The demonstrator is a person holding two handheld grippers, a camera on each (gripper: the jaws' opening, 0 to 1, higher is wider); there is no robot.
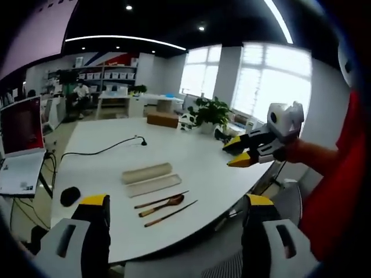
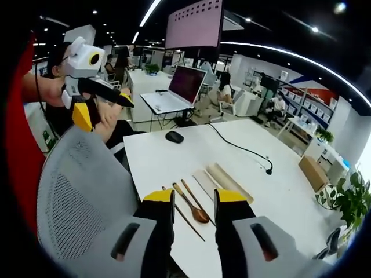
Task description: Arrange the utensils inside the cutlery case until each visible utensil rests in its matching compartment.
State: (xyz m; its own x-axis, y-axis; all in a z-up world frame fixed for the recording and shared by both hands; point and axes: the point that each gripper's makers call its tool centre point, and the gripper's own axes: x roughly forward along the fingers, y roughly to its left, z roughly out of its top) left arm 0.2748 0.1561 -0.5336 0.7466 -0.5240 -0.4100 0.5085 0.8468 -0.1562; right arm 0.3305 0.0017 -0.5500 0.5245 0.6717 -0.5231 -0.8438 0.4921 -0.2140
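no utensil was placed: spoon (image 1: 164,205) and chopsticks (image 1: 171,213) lay near the case (image 1: 153,185); left gripper (image 1: 174,209) and right gripper (image 2: 195,200) were released, empty.

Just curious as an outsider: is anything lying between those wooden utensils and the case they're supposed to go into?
Nothing visible. The spoon and chopsticks lie on bare table right beside the open cutlery case, its lid behind it.

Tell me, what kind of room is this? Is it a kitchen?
It looks like an office, not a kitchen. There is a big white table, a laptop on another desk, a mesh office chair, and shelves at the back.
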